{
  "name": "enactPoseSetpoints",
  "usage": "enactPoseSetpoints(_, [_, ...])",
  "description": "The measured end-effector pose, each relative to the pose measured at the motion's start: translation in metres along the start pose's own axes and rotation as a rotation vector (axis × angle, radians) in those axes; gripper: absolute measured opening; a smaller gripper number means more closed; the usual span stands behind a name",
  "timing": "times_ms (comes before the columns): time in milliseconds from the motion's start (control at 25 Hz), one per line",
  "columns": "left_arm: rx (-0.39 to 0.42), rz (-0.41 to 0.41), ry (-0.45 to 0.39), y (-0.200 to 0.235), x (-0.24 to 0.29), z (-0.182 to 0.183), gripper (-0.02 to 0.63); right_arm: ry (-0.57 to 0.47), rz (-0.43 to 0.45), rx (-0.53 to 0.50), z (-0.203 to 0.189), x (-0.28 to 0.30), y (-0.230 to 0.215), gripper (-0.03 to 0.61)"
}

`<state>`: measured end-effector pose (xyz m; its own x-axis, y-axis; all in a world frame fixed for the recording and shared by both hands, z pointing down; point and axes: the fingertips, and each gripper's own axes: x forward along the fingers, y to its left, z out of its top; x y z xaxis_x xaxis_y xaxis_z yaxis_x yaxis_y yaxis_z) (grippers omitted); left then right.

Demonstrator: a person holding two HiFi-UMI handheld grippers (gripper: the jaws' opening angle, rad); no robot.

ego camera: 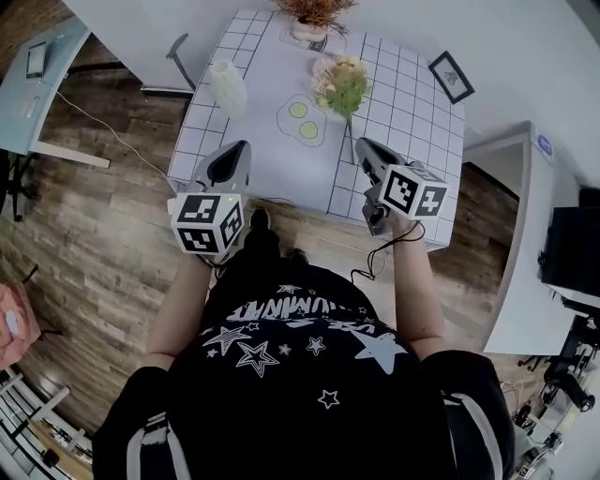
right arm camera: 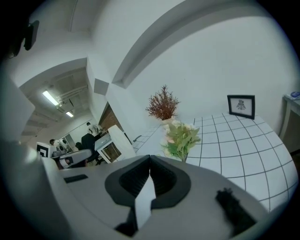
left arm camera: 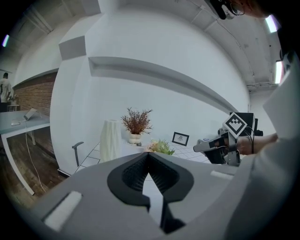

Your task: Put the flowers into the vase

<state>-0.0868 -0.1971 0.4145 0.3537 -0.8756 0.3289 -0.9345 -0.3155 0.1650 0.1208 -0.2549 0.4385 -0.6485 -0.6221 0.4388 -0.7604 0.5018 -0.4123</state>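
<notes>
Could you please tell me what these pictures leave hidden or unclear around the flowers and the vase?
- Inside of the vase: the left gripper view shows only its side, and in the head view it is too small to see into.
- Lower stems of the flowers: in the right gripper view, hidden behind the right gripper body.
- Dried plant: in the head view, cut off by the top edge.
- Print in the picture frame: too small in every view.

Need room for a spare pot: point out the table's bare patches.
Bare: the near strip between egg-shaped mat and table's front edge; the right part between flowers and picture frame. Crowded: far edge round the dried plant.
</notes>
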Motion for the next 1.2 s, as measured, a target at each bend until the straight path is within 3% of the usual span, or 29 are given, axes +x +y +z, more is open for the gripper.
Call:
enactPoseSetpoints(240, [0.001, -0.004, 0.014, 0.043, 0.016, 0.001, 0.011, 0.113, -0.146, -0.036, -0.015, 0.035, -0.031, 0.011])
enactPoseSetpoints(360, [0.011, -0.021, 0.033, 0.059, 0.028, -0.004, 0.085, 0.167, -0.209, -0.047, -0.024, 0.049, -0.047, 0.01])
enactPoseSetpoints(520, [0.032, -0.023, 0.039, 0.082, 0.042, -0.011, 0.137, 0.244, -0.28, -0.069, -0.032, 0.063, -0.065, 0.011])
enactPoseSetpoints(680, [0.081, -0.032, 0.026, 0.098, 0.055, -0.012, 0.232, 0.316, -0.302, -0.075, -0.039, 0.072, -0.078, 0.021])
enactPoseSetpoints(800, [0.14, -0.023, 0.006, 0.108, 0.063, -0.01, 0.293, 0.371, -0.298, -0.085, -0.043, 0.081, -0.084, 0.083])
enactPoseSetpoints(1080, [0.098, -0.057, 0.024, 0.124, 0.095, -0.012, 0.404, 0.484, -0.28, -0.108, -0.049, 0.102, -0.095, 0.119])
enactPoseSetpoints(1200, [0.119, -0.073, 0.016, 0.126, 0.109, -0.009, 0.411, 0.523, -0.286, -0.117, -0.049, 0.109, -0.101, 0.118])
